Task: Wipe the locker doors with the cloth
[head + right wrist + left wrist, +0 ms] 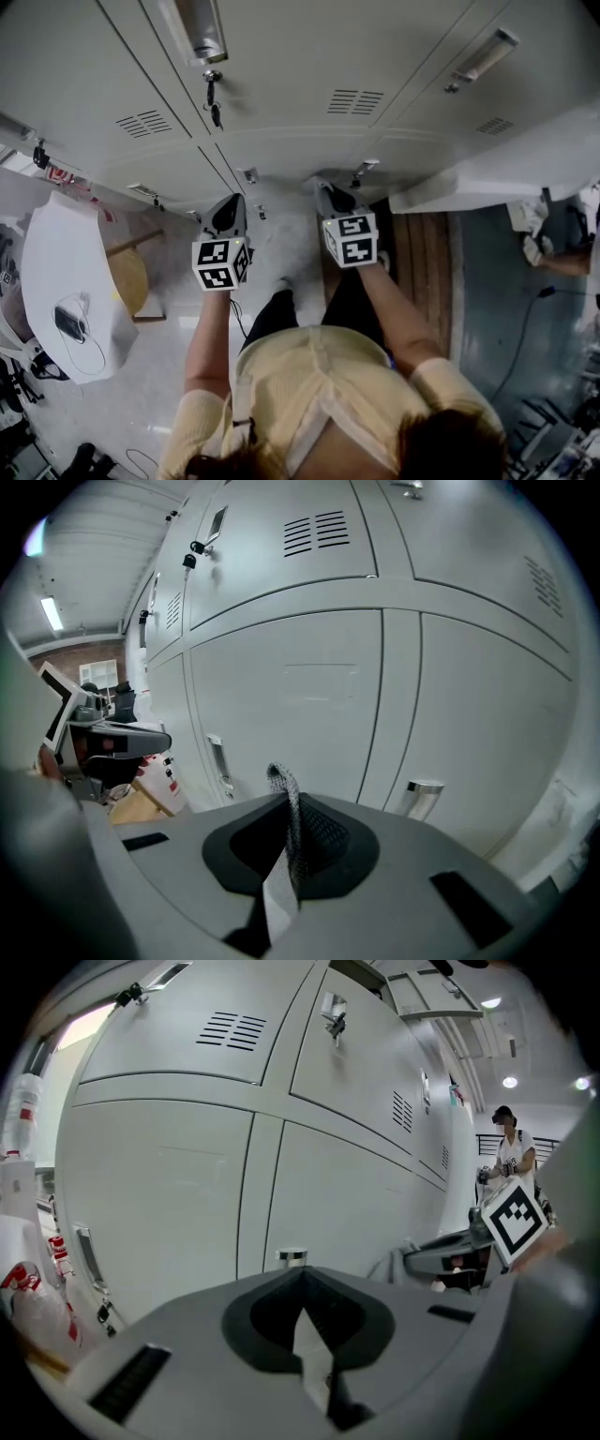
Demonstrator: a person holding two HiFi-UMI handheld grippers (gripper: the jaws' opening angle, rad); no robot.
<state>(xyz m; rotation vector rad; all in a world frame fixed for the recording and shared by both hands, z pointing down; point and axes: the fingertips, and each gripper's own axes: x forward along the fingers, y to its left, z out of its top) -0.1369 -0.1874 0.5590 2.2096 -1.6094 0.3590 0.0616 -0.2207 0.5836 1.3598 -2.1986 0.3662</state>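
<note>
Writing: we find no words we can read. The white bag at the far left carries red print too blurred to make out, and the marker cubes show only black-and-white squares.
Left gripper: we see its jaws clenched tip to tip with nothing between them, aimed at a lower door near a metal handle.
Cloth look: the cloth reads to us as grey with a fine mesh weave, folded into a narrow strip.
Cloth place: we find it pinched between the jaws of the right gripper, its end poking out past the tips.
Cloth direction: its long axis runs along the jaws, towards the lower door. The free end stands up and curls slightly left. We cannot tell whether it touches the door.
Right gripper: its jaws are clamped on the cloth.
Locker doors: we see plain pale grey panels, with vent slots in the upper row.
</note>
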